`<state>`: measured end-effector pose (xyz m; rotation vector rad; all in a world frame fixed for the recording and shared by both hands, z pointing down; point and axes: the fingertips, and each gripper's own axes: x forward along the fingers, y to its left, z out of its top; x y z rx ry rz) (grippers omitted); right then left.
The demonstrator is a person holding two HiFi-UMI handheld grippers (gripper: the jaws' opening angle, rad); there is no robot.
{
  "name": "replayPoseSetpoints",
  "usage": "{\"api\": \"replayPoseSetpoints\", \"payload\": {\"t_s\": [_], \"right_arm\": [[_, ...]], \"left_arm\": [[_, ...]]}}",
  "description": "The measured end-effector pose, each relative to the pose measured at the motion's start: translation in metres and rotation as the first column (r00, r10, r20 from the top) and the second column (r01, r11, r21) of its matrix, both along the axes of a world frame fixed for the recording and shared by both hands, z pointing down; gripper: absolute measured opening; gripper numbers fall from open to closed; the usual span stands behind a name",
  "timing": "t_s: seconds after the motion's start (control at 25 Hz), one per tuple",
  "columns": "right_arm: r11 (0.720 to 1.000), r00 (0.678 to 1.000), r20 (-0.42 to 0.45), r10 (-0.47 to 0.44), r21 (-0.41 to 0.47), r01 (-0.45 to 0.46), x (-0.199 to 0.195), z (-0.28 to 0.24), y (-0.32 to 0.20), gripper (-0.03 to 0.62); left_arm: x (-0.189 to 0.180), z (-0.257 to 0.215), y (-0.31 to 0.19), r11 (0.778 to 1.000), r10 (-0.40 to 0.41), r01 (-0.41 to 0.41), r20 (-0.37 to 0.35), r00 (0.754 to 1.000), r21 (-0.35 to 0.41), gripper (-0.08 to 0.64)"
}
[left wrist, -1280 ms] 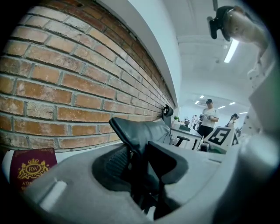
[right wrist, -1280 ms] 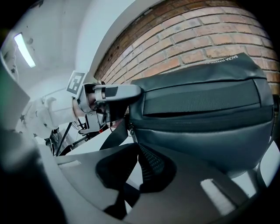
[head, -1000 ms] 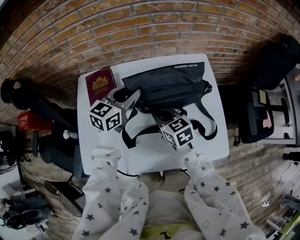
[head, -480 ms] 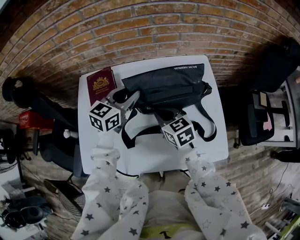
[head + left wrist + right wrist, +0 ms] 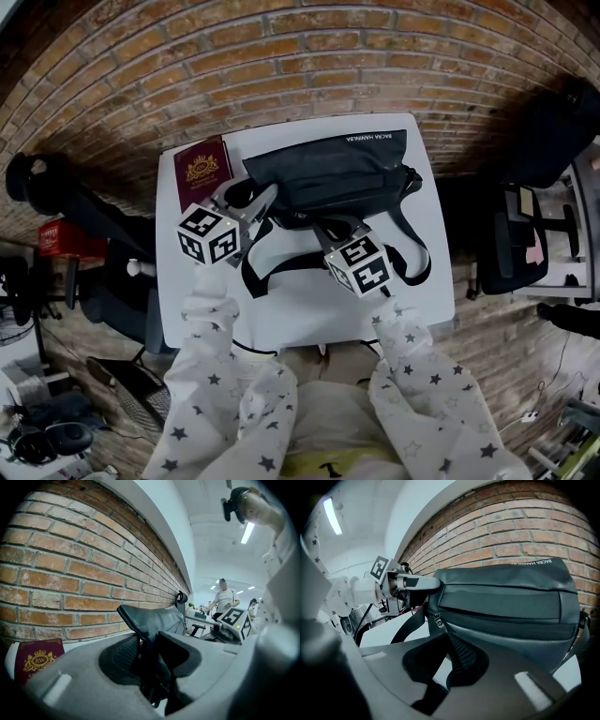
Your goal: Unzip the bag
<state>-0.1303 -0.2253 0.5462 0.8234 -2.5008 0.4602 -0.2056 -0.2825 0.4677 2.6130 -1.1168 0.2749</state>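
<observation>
The black bag (image 5: 328,173) lies flat on the white surface (image 5: 300,314), close to the brick wall (image 5: 281,66). Its long side runs from left to right. Its zipper (image 5: 501,619) looks shut all the way along. The little zipper pull (image 5: 437,618) sits at the left end of the bag. So the opening part has only just begun, or has not begun yet.

The left claw (image 5: 251,200) is closed on the left end of the bag. The black cloth is pinched between its two jaws. It is holding the bag so it will not slide.

The right claw (image 5: 444,640) is shut tight. Its tips are just below the zipper pull, right at the front edge of the bag. I cannot tell if it has the tab pinched or is only next to it. No gap shows between the jaws.

What comes next, I think: the right claw needs a good hold on the pull. Then it should drag it along the zipper toward the right end of the bag. The left claw should keep holding the other end and not let go. If the pull is not really caught, the right claw must open a bit, go onto the tab, and close again.

The bag's strap (image 5: 281,262) lies in loops on the surface between the two claws. A red booklet (image 5: 201,172) with a gold crest lies just beside the left end of the bag.
</observation>
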Motion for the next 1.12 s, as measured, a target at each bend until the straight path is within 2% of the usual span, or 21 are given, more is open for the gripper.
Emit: {"api": "replayPoseSetpoints", "payload": {"t_s": [0.88,1.12], "right_arm": [[0.999,0.998,-0.042,0.036,0.007,-0.036,0.024,-0.005,-0.009,0.015],[0.997,0.996,-0.046,0.077,0.004,-0.077,0.039,-0.005,-0.015,0.015]], "left_arm": [[-0.011,0.002,-0.001,1.0,-0.029,0.029,-0.007,1.0,0.002,0.124],[-0.015,0.002,-0.002,0.999,-0.041,0.041,-0.004,0.999,0.008,0.124]]}}
